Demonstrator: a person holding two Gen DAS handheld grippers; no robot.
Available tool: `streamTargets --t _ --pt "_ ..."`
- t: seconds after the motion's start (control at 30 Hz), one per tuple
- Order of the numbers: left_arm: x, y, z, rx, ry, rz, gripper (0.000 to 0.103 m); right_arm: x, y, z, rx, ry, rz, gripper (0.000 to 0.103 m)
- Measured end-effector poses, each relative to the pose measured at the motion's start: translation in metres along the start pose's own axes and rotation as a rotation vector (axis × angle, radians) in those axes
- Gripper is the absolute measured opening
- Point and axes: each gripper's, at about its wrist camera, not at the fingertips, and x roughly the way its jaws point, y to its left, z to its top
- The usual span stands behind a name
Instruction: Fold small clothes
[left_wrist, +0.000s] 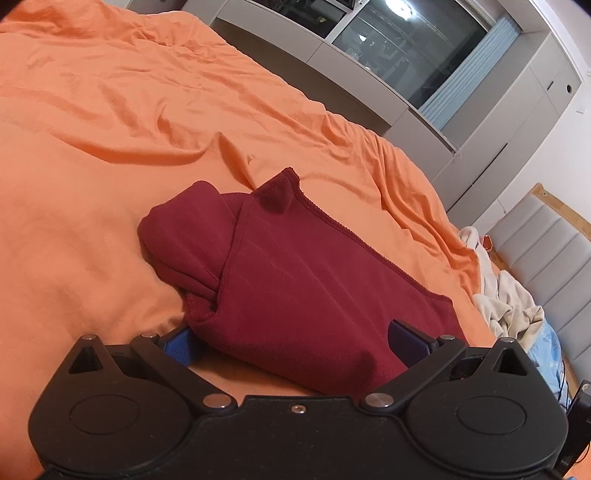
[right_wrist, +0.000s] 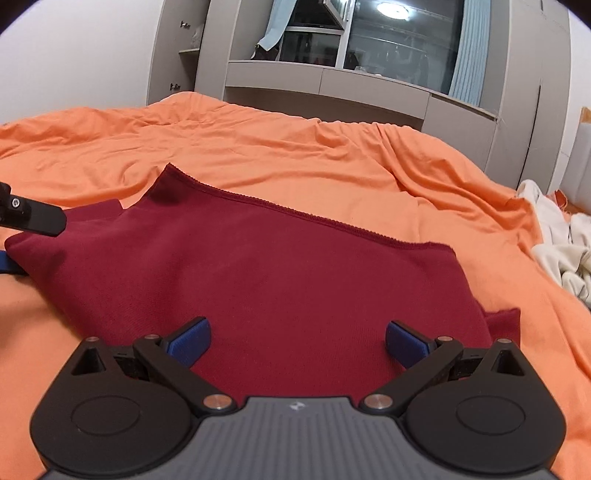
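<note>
A dark red garment (left_wrist: 295, 273) lies partly folded on the orange bedsheet (left_wrist: 110, 147), with a bunched sleeve or hood at its left. My left gripper (left_wrist: 293, 341) is open at the garment's near edge; the cloth lies between its blue fingers (left_wrist: 406, 339) and covers part of the left one. In the right wrist view the same garment (right_wrist: 258, 266) spreads flat, ribbed hem at the far side. My right gripper (right_wrist: 297, 341) hovers open over its near part, nothing pinched. The left gripper's black arm (right_wrist: 29, 218) shows at the garment's left corner.
A pile of cream and white clothes (left_wrist: 509, 306) (right_wrist: 554, 236) sits at the bed's right edge. A grey padded headboard (left_wrist: 546, 251) stands beyond it. Grey cabinets (right_wrist: 325, 81) and a dark window lie past the bed's far edge. The sheet is wrinkled.
</note>
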Motion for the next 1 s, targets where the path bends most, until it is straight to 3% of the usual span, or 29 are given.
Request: streamTargets --t 0.1,0.27,0.63,1.0 --pt "-0.003 0.002 -0.001 0.001 -0.002 -0.013 0.102 0.002 -0.002 -0.001 0.015 0.003 0.009 0.103" --pt "-0.011 0.011 -0.001 -0.062 -0.051 -0.099 0.102 -0.002 0.0 -0.004 0.003 -0.01 -0.006 0.103" --pt "0.026 -0.002 0.012 -0.051 -0.045 0.054 0.102 -0.003 0.003 -0.006 -0.005 -0.017 -0.016 0.103" --pt "0.025 -0.001 0.009 -0.027 -0.044 0.056 0.102 -0.001 0.0 -0.006 0.007 -0.011 -0.005 0.103"
